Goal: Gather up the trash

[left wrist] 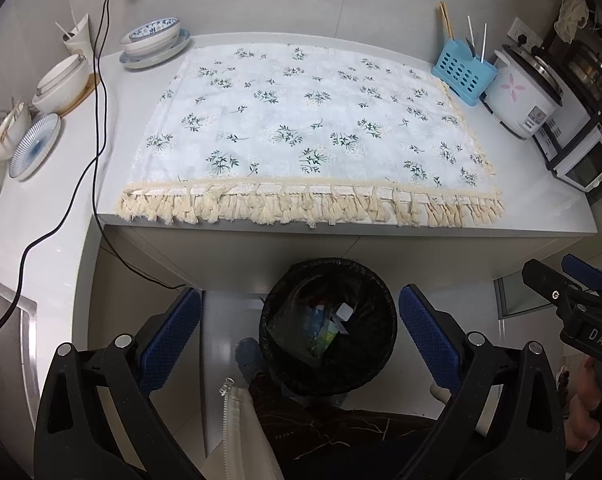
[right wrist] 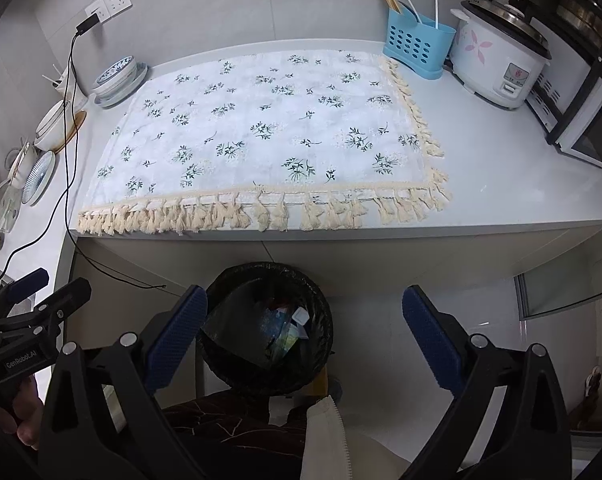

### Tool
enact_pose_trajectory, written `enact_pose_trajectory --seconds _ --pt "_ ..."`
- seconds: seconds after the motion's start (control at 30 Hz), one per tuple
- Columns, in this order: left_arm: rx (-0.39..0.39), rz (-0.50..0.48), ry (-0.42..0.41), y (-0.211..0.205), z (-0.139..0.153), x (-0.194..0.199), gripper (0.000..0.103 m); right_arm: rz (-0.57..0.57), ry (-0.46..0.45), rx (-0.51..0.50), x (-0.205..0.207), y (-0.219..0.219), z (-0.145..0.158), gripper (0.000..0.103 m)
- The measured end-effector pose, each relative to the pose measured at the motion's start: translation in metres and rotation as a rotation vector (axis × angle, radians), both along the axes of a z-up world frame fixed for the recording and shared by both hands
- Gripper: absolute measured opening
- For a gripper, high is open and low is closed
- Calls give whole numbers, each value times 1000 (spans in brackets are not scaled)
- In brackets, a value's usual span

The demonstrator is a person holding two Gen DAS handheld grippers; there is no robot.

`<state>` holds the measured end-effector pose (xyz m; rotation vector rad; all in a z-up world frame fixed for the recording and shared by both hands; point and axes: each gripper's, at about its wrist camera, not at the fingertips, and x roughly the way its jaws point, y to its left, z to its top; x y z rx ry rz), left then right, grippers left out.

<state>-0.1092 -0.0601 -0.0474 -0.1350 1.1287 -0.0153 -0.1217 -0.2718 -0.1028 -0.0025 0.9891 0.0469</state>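
A black-lined trash bin (left wrist: 375,280) stands on the floor below the counter's front edge; it also shows in the right wrist view (right wrist: 221,280). Scraps of trash (left wrist: 333,326) lie inside it, also seen in the right wrist view (right wrist: 291,326). My left gripper (left wrist: 300,334) is open and empty, held above the bin. My right gripper (right wrist: 303,330) is open and empty, over the bin's right side. The floral cloth (left wrist: 301,120) on the counter carries no visible trash; it shows in the right wrist view too (right wrist: 261,128).
Bowls and plates (left wrist: 153,40) stand at the counter's left. A blue utensil holder (left wrist: 463,70), a rice cooker (left wrist: 521,92) and a microwave (left wrist: 585,160) stand at the right. A black cable (left wrist: 99,120) hangs over the left side. The person's legs (left wrist: 321,428) are below.
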Motion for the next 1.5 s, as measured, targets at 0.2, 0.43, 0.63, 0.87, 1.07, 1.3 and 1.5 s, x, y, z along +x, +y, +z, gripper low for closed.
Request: enact_pose_trajectory --seconds 0.2,0.43,0.63,0.87,1.07,1.3,1.5 --pt "1 -2 6 0 0 -1 97 7 10 -5 -1 2 0 94" --pt "-5 0 15 -1 -1 -2 97 9 19 -6 -2 3 -1 94" --pt "-9 -8 18 -3 0 -3 97 10 25 -5 -5 3 0 94" --pt "-9 -24 14 -7 5 -5 97 14 21 -4 -8 4 5 94" --pt "-7 -18 15 -6 6 -6 97 15 24 -4 -9 3 7 94" --pt "-14 0 30 -5 6 -8 97 12 30 -5 -11 1 7 94" --pt "-6 4 35 -4 5 -7 97 12 33 -8 -13 0 8 94"
